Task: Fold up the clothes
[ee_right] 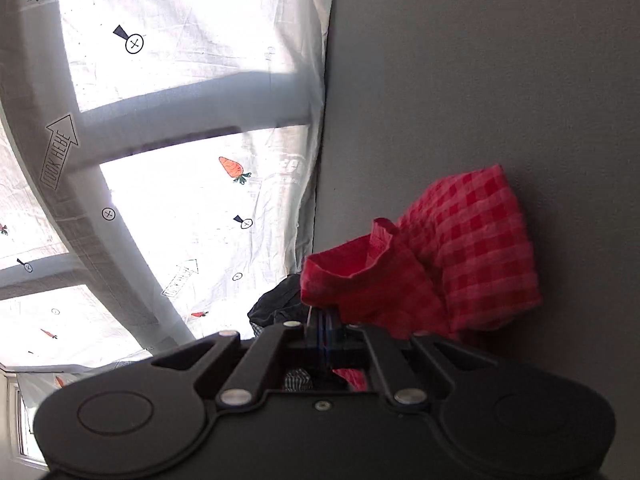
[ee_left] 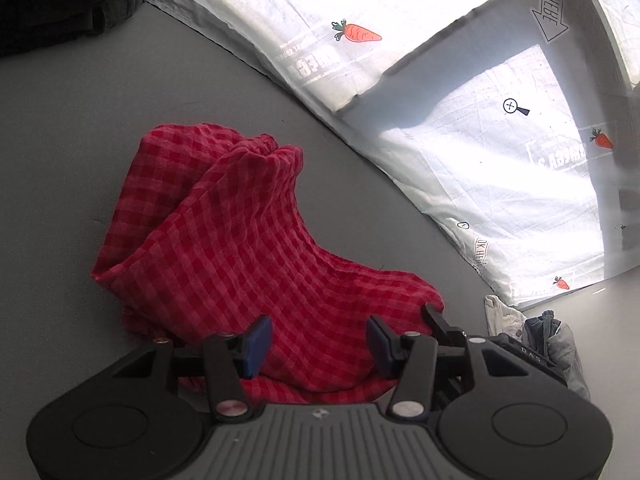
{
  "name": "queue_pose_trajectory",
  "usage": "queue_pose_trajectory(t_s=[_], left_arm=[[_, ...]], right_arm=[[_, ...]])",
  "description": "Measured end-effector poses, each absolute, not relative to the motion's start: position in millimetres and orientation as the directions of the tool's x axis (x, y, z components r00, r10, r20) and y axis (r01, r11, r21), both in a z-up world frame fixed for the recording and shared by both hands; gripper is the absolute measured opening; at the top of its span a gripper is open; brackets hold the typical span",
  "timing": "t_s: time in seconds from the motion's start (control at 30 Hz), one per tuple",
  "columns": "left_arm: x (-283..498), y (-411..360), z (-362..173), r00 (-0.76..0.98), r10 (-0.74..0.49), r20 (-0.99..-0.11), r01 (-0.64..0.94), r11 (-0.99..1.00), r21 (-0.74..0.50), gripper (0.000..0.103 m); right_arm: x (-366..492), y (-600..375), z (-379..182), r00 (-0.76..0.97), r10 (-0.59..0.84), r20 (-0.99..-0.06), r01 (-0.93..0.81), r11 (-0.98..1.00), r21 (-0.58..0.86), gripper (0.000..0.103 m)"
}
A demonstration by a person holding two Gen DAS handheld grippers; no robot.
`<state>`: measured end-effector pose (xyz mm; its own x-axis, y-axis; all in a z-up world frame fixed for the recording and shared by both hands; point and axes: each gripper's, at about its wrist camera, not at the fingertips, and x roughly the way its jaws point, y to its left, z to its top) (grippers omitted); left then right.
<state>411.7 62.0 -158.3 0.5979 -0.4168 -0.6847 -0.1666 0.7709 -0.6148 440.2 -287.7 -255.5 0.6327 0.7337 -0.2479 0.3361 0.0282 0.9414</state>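
Both grippers are seen over the grey surface [ee_left: 80, 128], the right gripper [ee_right: 325, 330] pressed together on an edge of the red checked cloth [ee_left: 240, 232], which is heaped beside a white printed sheet [ee_left: 500, 184], while the left gripper [ee_left: 318, 344] is held spread above it.

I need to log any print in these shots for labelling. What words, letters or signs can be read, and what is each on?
"LOOK HERE", inside an arrow outline, mirrored: on the white printed sheet, seen in both views.
"DAS": on the right gripper's black body, left wrist view.
Grey block lettering beside the carrot prints on the sheet: mirrored and too washed out to read.
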Motion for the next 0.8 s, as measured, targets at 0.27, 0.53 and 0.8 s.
queue_pose_trajectory(t_s=[0.27,0.53,0.8], left_arm=[[429.7,28.6,-163.1,0.553,-0.497,-0.669,-0.076,0.769,-0.634,0.054],[438.6,19.9,-176.9,0.546,-0.597,-0.588,-0.107,0.646,-0.755,0.052],[434.1,22.9,-199.5,0.549,-0.639,-0.538,-0.193,0.529,-0.826,0.022]], right_arm=[[439.4,-283.6,-263.4,0.640,0.734,-0.226,0.390,-0.056,0.919,0.002],[436.9,-292.7,-271.3,0.655,0.729,-0.199,0.418,-0.130,0.899,0.002],[428.1,-297.5,-283.0,0.685,0.714,-0.144,0.438,-0.246,0.865,0.002]])
